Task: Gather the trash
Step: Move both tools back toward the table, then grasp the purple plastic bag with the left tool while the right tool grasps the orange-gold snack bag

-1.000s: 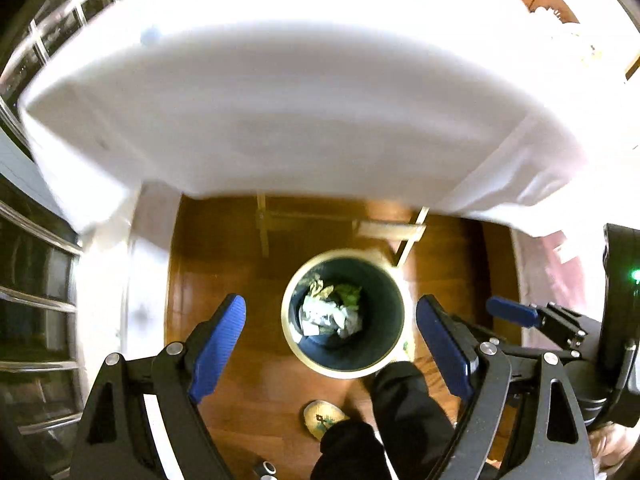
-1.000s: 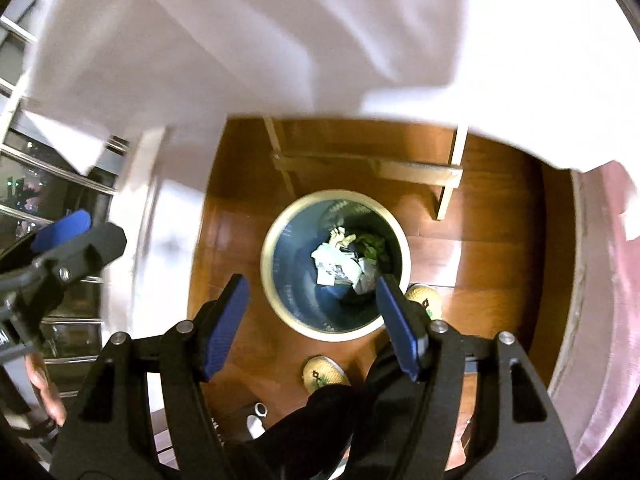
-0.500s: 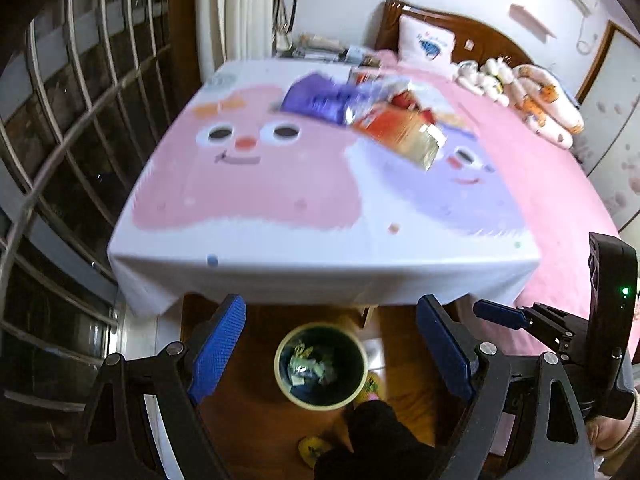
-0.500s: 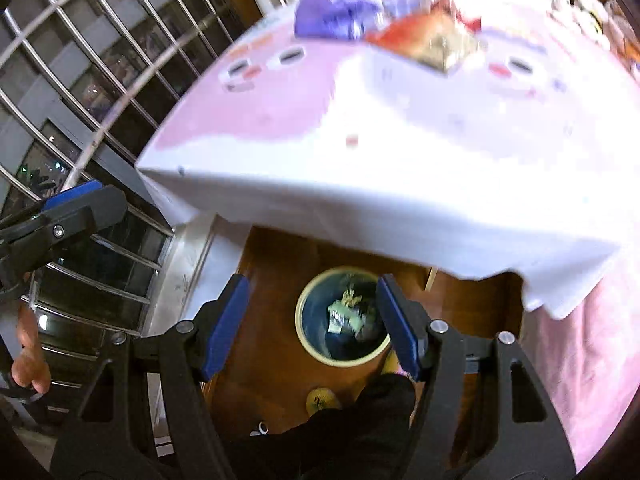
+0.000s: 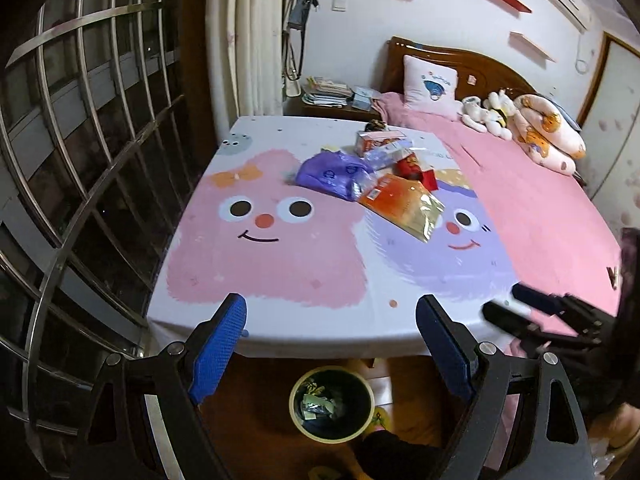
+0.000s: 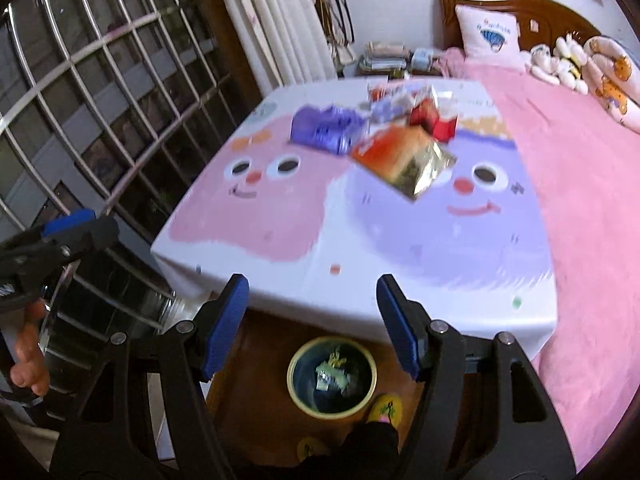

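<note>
**Trash heaped mid-table, both grippers empty**

Trash (image 5: 384,172) sits piled toward the far side of the cartoon tablecloth (image 5: 280,272): a purple bag (image 5: 332,174), an orange foil packet (image 5: 404,206), small cartons behind. Left gripper (image 5: 332,344) and right gripper (image 6: 312,320) hang over the near edge, jaws wide, nothing between them. Below, the bin (image 5: 332,408) waits on the floor. Those wrappers look light, crinkly and slippery, so pinching a flat loose edge seems the best bet.

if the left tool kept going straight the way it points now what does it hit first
Probably the near edge of the tablecloth, bare in front of the open left tool; the wrappers lie farther on. Depth is uncertain.
</note>
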`<state>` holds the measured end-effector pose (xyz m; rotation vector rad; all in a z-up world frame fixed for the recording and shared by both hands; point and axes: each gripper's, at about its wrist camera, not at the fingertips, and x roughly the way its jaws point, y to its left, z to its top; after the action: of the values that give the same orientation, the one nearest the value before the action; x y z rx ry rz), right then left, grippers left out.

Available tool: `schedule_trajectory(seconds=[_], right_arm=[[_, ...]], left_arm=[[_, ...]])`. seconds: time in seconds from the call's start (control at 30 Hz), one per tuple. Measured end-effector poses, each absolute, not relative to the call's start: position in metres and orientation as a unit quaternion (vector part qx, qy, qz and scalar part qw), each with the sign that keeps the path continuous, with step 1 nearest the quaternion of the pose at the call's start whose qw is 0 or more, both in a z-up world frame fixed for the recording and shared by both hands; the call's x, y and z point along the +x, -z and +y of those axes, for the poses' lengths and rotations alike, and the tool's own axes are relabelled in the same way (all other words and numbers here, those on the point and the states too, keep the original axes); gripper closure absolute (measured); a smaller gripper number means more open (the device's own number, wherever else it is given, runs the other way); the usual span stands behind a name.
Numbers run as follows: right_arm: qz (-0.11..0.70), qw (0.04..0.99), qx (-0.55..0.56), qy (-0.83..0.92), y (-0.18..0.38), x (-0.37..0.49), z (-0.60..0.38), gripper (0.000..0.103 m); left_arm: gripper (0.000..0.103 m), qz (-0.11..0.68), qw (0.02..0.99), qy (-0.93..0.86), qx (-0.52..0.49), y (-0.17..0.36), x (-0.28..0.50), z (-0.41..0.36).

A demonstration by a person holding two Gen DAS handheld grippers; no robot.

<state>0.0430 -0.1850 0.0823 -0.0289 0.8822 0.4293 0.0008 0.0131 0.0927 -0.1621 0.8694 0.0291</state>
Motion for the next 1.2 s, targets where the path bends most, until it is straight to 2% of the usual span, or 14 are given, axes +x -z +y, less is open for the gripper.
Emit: schedule_trajectory(seconds=[0.23,0.5,0.9,1.2], right_arm=[[0.404,0.891,-0.027,-0.205,-0.104,0.097,-0.191,0.039],[0.427,0.874,-0.065,-0.222,-0.09,0.225,-0.2,0.039],[0.515,0.803,-0.105,-0.281,0.001,0.409,-0.206,0.039],[0.569,0.739,-0.126,-0.336,0.073,0.449,-0.192,0.039]], left_arm=[[0.015,0.427,0.897,-0.023,-0.112,-0.098,0.048,0.034],[0.015,0.433,0.892,-0.047,-0.118,-0.09,0.151,0.025],[0.015,0.498,0.857,-0.06,-0.117,-0.034,0.343,-0.013],[0.015,0.55,0.821,-0.072,-0.136,0.031,0.417,-0.019]])
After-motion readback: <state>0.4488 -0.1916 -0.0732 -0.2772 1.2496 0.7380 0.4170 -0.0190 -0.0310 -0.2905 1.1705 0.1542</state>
